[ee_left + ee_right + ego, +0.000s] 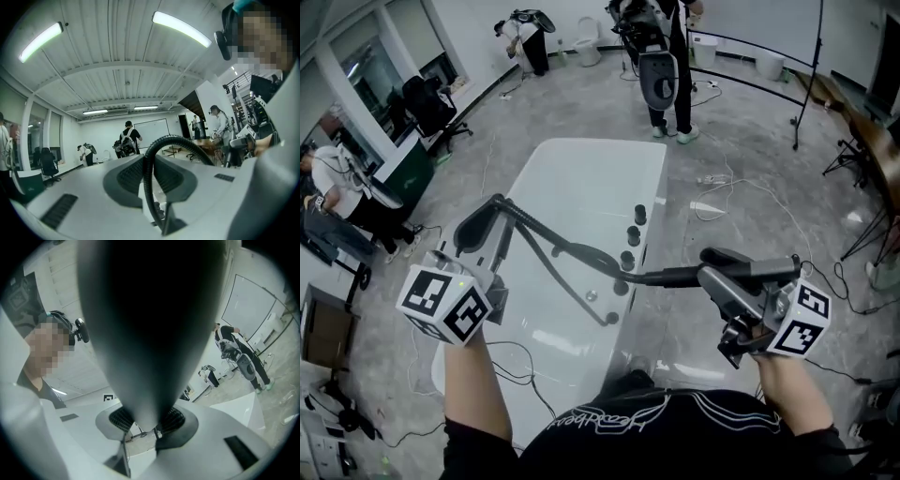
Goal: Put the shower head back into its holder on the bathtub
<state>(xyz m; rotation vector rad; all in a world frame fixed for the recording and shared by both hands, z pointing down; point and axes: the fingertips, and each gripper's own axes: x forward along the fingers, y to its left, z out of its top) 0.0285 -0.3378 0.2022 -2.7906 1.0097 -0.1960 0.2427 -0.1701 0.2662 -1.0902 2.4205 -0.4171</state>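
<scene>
The white bathtub (581, 178) is lying ahead and below both hands. The likeliest trouble is the long black hose (572, 248) dragging across its rim or catching on the row of dark fittings (630, 239) along the tub's right edge, tugging the shower head off line as it is being brought to its holder. Which of those fittings is the holder I am not managing to tell. The hose is running from the left claw (483, 220), which is clamping it, and slack is trailing over the basin, so a kink or twist may be fighting the seating. The shower head (741, 274) is sitting just right of the tub, above the floor, looking dark, smooth and tapering. The right claw (727, 281) is gripping it with jaws spread wide, where such a slick body could be slipping or rolling.
</scene>
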